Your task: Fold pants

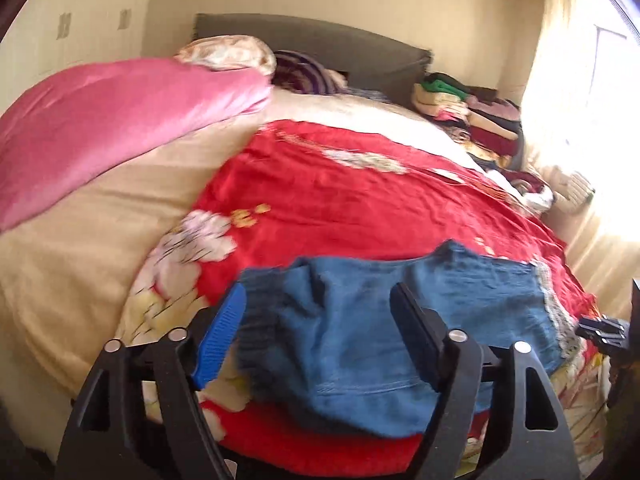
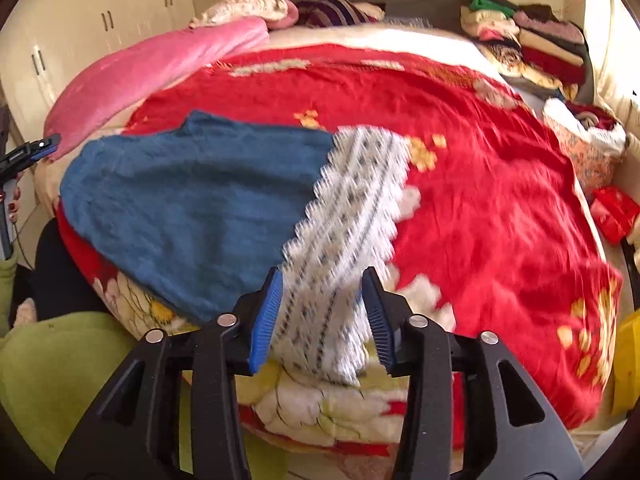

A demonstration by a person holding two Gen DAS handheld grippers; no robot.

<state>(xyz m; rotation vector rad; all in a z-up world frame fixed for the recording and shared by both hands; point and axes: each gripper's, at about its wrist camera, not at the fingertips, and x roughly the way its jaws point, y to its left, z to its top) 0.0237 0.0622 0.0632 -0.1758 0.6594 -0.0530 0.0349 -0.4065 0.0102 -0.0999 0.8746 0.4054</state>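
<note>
Blue pants (image 1: 360,320) lie flat on the red floral blanket (image 1: 360,200) near the bed's front edge. Their dark ribbed end is at the left; in the right wrist view the pants (image 2: 192,200) end in a white patterned band (image 2: 352,208) on the right. My left gripper (image 1: 320,292) hovers over the pants' left part, jaws wide open and holding nothing. My right gripper (image 2: 322,280) is open, and the white band runs beneath and between its blue pads (image 2: 266,320) without being pinched. Each gripper also shows at the other view's edge: the left gripper (image 2: 32,152) and the right gripper (image 1: 600,328).
A pink quilt (image 1: 100,120) lies along the bed's left side. Pillows (image 1: 228,52) rest against the grey headboard (image 1: 320,40). Stacks of folded clothes (image 1: 480,116) fill the back right corner. A person's green sleeve (image 2: 60,360) is at the near left. Wardrobe doors (image 2: 100,20) stand behind.
</note>
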